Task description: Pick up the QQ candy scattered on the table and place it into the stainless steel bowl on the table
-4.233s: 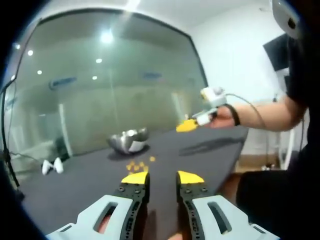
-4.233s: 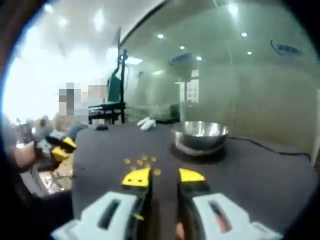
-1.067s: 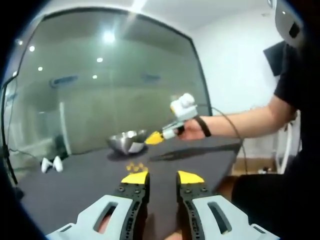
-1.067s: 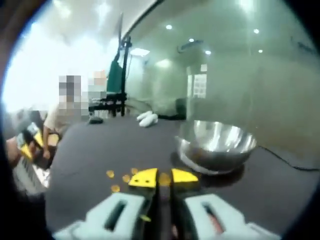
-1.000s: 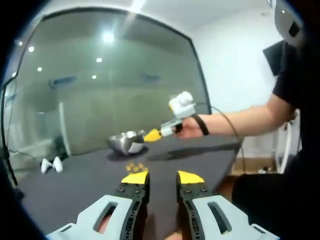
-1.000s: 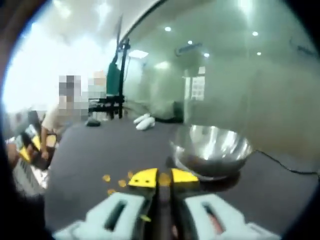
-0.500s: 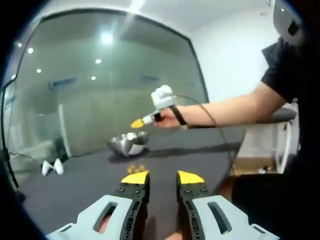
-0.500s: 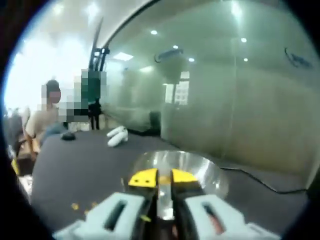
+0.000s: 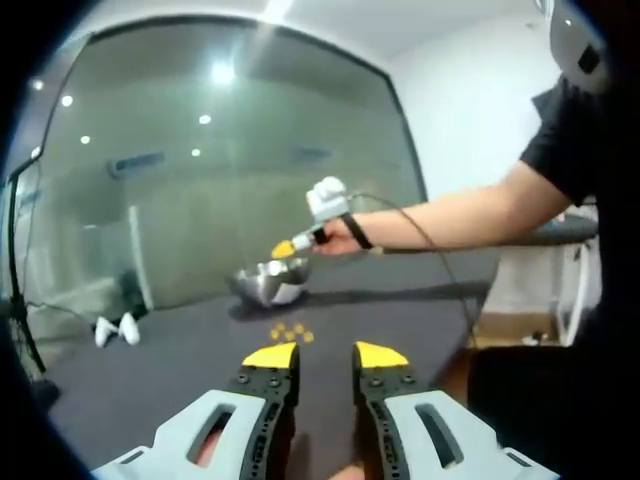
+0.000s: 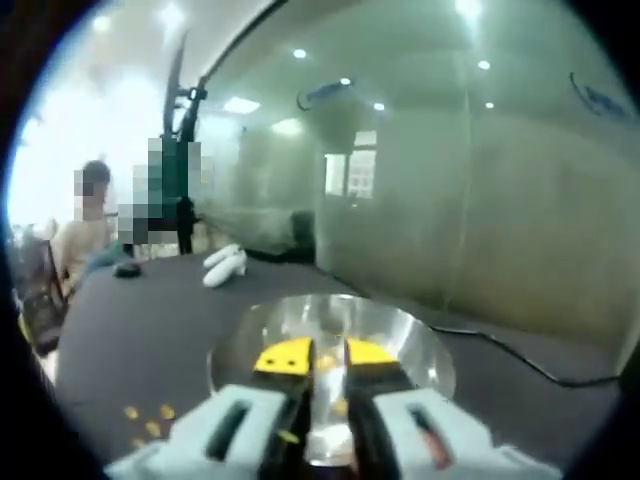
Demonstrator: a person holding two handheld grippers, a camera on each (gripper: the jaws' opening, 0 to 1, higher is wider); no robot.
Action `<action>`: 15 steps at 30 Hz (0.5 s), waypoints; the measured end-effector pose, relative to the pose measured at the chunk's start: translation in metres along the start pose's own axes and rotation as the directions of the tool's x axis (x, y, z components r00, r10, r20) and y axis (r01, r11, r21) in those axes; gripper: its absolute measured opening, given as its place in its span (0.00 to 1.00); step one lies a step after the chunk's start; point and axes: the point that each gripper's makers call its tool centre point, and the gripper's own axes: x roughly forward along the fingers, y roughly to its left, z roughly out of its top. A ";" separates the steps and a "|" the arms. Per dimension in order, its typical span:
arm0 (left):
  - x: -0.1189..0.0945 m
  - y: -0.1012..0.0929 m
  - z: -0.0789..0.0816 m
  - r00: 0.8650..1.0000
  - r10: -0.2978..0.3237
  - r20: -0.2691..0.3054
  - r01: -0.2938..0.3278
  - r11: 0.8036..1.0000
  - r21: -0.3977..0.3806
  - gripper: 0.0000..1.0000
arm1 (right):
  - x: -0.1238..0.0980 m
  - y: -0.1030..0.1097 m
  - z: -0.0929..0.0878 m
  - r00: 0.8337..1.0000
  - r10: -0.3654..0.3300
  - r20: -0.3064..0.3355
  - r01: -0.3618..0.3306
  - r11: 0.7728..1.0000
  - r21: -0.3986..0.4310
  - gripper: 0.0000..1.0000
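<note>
In the left gripper view, two white controller-shaped objects (image 9: 113, 329) lie at the far left on the dark grey table (image 9: 180, 370). Further right, the left gripper (image 9: 325, 356) with yellow-tipped jaws rises from the bottom; its jaws stand apart with a clear gap and hold nothing. Beyond the tips, a small group of orange-yellow QQ candies (image 9: 291, 331) lies on the table, close together; they are too small to tell any long axis. Behind them stands the round stainless steel bowl (image 9: 271, 282), upright. Just above its rim hangs the right gripper (image 9: 284, 247), pointing left and slightly down, held by the person's hand (image 9: 340, 236) on an outstretched arm (image 9: 450, 215) coming from the right. In the right gripper view, a few candies (image 10: 146, 417) lie at the lower left on the table, beside the bowl (image 10: 420, 355). This gripper's (image 10: 328, 356) jaws are nearly closed over the bowl's opening; a small orange candy (image 10: 326, 361) seems to sit between the tips, but blur makes the grip uncertain. At least one candy (image 10: 341, 407) seems to lie inside the bowl.
</note>
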 end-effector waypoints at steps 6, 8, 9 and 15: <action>0.002 -0.003 0.000 1.000 -0.007 -0.002 0.007 1.000 0.003 0.23 | -0.013 -0.011 0.013 0.999 -0.016 0.046 0.014 0.999 0.047 0.20; 0.002 -0.005 0.001 1.000 -0.009 -0.001 0.009 1.000 0.005 0.23 | -0.018 -0.014 0.014 0.999 -0.021 0.048 0.019 0.999 0.042 0.20; 0.002 -0.005 0.001 1.000 -0.009 -0.003 0.009 1.000 0.006 0.23 | -0.021 -0.011 0.010 0.999 -0.019 0.051 0.016 0.999 0.044 0.20; 0.004 -0.008 0.002 1.000 -0.016 -0.003 0.016 1.000 0.013 0.23 | -0.037 -0.018 0.012 0.998 -0.012 0.059 0.010 1.000 0.029 0.20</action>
